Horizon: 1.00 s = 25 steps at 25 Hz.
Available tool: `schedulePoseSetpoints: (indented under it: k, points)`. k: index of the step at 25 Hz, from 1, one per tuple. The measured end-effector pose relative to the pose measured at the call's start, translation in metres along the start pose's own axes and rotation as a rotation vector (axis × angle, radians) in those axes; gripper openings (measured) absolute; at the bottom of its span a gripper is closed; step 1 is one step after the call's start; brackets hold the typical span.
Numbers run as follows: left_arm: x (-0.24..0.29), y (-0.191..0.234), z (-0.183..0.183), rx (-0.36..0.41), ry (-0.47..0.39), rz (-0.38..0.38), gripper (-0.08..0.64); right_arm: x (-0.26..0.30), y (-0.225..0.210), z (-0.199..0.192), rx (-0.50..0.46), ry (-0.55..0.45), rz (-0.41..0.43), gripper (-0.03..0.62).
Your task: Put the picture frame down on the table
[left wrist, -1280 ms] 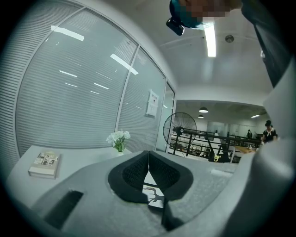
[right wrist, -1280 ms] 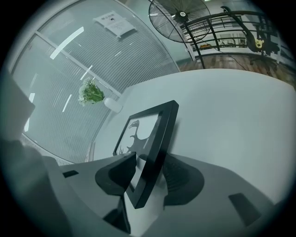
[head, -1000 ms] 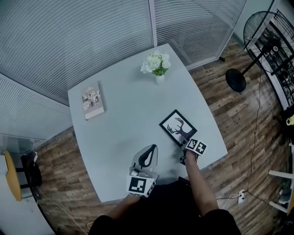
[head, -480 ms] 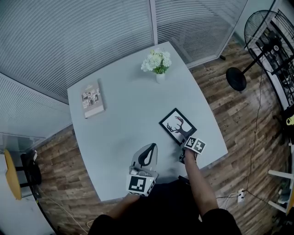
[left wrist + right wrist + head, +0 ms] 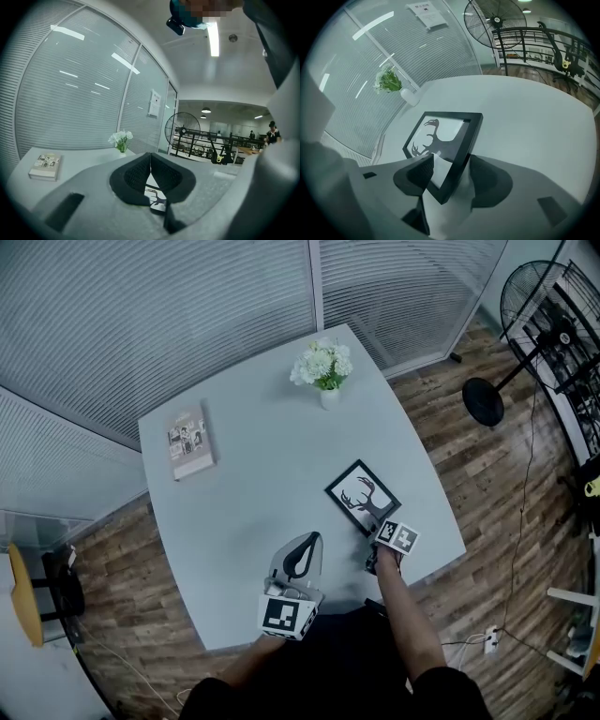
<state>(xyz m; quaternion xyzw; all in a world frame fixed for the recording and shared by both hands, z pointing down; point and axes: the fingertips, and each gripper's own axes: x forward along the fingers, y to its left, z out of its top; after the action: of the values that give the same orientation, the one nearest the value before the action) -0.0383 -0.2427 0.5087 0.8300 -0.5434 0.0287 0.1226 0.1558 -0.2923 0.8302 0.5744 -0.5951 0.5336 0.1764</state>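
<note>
Pinching black square picture frame (image 5: 440,140) by corner in right gripper (image 5: 451,163) — tilting flatter than before toward smooth grey table (image 5: 525,122). Holding left gripper (image 5: 150,155) pressed together, empty.

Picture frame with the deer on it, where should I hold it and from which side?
Grip the black border at the corner nearest you, coming from the front edge of the table, as the right gripper does now. The picture frame is thin and nearly flat, so the fingers close across its thickness.
</note>
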Motion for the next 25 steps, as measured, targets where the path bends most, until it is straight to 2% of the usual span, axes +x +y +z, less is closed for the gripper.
schedulePoseSetpoints:
  k: [5,21,25]
  points:
    - [0.000,0.000,0.002,-0.001,-0.010,-0.003,0.016,-0.004,-0.001,-0.001,-0.042,-0.004,-0.024,0.233]
    - [-0.005,-0.008,0.006,0.008,-0.010,-0.021,0.016,-0.021,-0.004,0.000,-0.083,-0.034,-0.012,0.232]
    - [-0.009,-0.013,0.010,0.011,-0.020,-0.023,0.016,-0.034,-0.002,-0.004,-0.103,-0.046,0.010,0.147]
